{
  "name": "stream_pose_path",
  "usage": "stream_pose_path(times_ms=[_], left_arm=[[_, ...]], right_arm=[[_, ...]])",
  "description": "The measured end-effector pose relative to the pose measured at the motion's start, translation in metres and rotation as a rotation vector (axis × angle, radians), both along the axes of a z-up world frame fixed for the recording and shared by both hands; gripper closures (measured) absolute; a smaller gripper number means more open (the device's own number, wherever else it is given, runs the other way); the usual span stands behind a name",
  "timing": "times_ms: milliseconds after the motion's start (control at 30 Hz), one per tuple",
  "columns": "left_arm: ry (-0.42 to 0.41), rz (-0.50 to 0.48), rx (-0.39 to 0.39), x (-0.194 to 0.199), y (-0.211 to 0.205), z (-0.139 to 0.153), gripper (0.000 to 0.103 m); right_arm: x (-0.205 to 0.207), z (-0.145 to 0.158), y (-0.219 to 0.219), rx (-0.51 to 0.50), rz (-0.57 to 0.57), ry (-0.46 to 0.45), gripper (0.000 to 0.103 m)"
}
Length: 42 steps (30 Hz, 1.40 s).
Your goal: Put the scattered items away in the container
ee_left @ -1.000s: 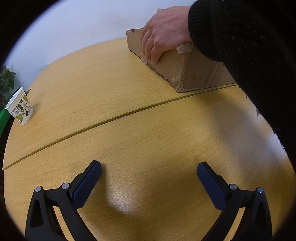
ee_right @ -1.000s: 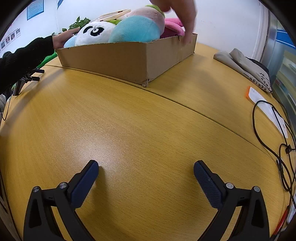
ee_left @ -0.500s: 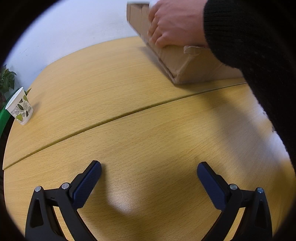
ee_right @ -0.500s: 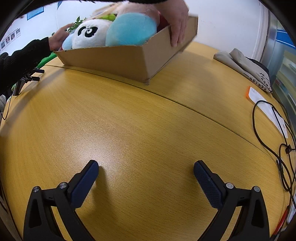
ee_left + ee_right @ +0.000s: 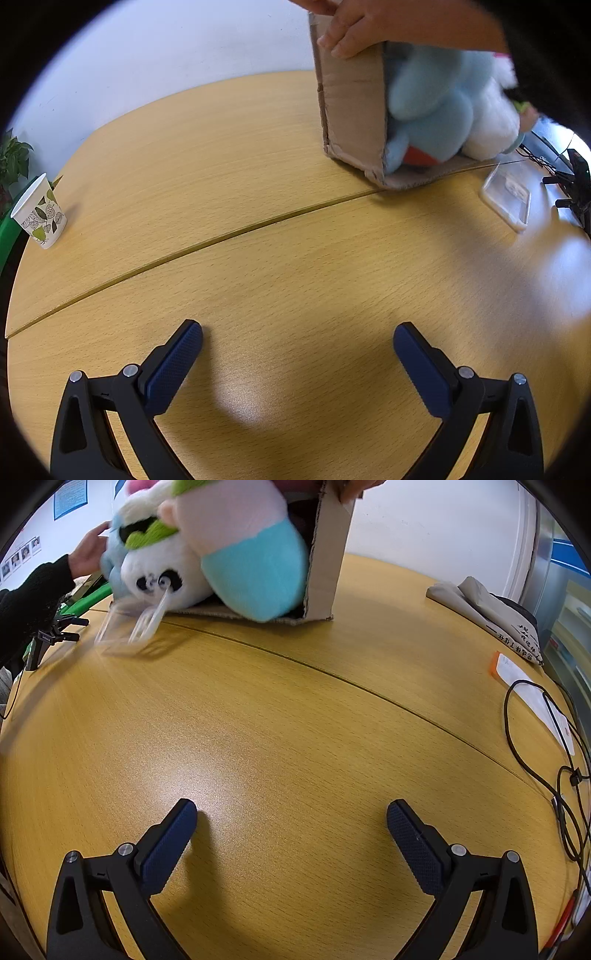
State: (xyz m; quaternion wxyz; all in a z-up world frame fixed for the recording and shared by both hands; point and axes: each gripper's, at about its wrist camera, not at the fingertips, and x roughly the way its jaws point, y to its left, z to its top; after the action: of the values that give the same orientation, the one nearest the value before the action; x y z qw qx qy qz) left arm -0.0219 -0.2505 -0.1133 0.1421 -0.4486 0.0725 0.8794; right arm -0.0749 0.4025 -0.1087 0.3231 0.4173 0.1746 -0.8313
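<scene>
left gripper: black frame, blue knurled pads, jaws spread wide, nothing between them, low over the table
right gripper: same build, jaws spread wide, nothing held
table: round light-wood laminate top, fine grain, glossy glare patch, curved seam across it
container: shallow brown corrugated cardboard box, tipped steeply on one long edge, open side facing the right wrist camera, edges frayed
hands: one bare hand grips the box's upper end wall; another hand in a black knit sleeve at the far end
contents: soft plush toys spilling at the box mouth: pink-and-turquoise rounded plush, white panda-face plush, pale blue plush
loose: clear plastic case flat on the table beside the box; clear plastic clip, motion-blurred
other: leaf-print paper cup upright at table edge; black cable; folded beige cloth
</scene>
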Motion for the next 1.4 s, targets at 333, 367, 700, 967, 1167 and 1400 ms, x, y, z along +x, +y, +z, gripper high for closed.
stream_pose_path(times_ms=[333, 367, 700, 967, 1167, 1400], left_arm=[[0.0, 0.0, 0.0, -0.0008, -0.0001, -0.0005, 0.0], [0.0, 0.0, 0.0, -0.0009, -0.0002, -0.0006, 0.0], [0.0, 0.0, 0.0, -0.0025, -0.0001, -0.0015, 0.0], [0.0, 0.0, 0.0, -0.0033, -0.0002, -0.002, 0.0], [0.001, -0.001, 0.0, -0.0034, -0.0003, -0.0019, 0.0], [0.001, -0.001, 0.0, -0.0034, -0.0002, -0.002, 0.0]], right_arm=[[-0.0001, 0.0002, -0.0001, 0.0, -0.001, 0.0, 0.0], [-0.0002, 0.0002, 0.0, 0.0, -0.001, 0.0, 0.0], [-0.0001, 0.0004, -0.0002, 0.0, -0.002, 0.0, 0.0], [-0.0004, 0.0003, 0.0, 0.0, -0.003, 0.0, 0.0], [-0.0004, 0.0003, 0.0, 0.0, -0.003, 0.0, 0.0], [-0.0006, 0.0003, 0.0001, 0.0, -0.003, 0.0, 0.0]])
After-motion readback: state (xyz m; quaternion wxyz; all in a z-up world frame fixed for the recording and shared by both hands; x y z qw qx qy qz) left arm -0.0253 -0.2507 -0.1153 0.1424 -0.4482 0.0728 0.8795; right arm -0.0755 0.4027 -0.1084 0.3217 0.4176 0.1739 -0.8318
